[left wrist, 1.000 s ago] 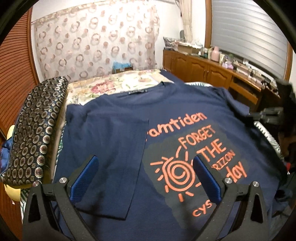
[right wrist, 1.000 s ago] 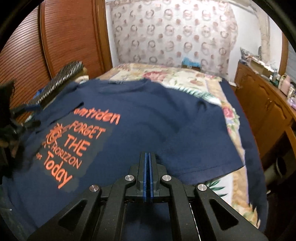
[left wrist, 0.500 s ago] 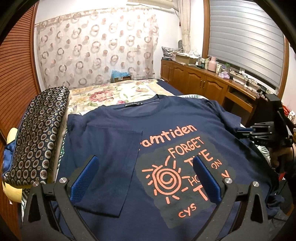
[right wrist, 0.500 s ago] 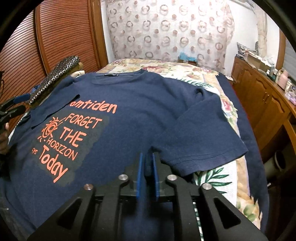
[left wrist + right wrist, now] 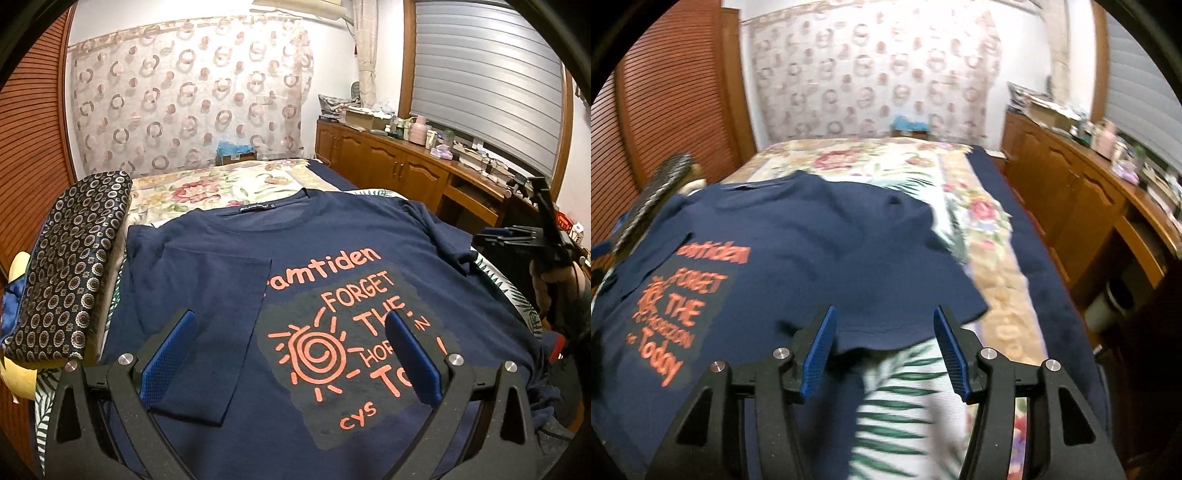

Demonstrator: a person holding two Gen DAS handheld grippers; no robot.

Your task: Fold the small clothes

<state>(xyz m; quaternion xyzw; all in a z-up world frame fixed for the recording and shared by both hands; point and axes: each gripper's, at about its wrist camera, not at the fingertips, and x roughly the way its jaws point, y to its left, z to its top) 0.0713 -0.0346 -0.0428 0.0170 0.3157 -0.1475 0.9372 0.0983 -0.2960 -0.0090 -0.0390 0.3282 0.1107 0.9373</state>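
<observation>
A navy T-shirt [image 5: 332, 258] with orange print lies face up on the bed; it also shows in the right wrist view [image 5: 812, 251]. Its left sleeve [image 5: 207, 295] is folded inward over the chest. Its right sleeve [image 5: 905, 295] lies spread out flat. My left gripper [image 5: 291, 354] is open and empty above the shirt's lower front. My right gripper [image 5: 884, 347] is open and empty, just in front of the right sleeve's hem; it shows from the side in the left wrist view [image 5: 517, 236].
The bed has a floral cover [image 5: 979, 221] and a navy blanket edge [image 5: 1052, 288]. A patterned cushion [image 5: 70, 266] lies left of the shirt. A wooden cabinet [image 5: 406, 166] with clutter runs along the right wall. Slatted wooden doors [image 5: 672, 110] stand on the left.
My right gripper has opened from shut and moved right toward the spread sleeve. My left gripper has stayed open and pulled back a little.
</observation>
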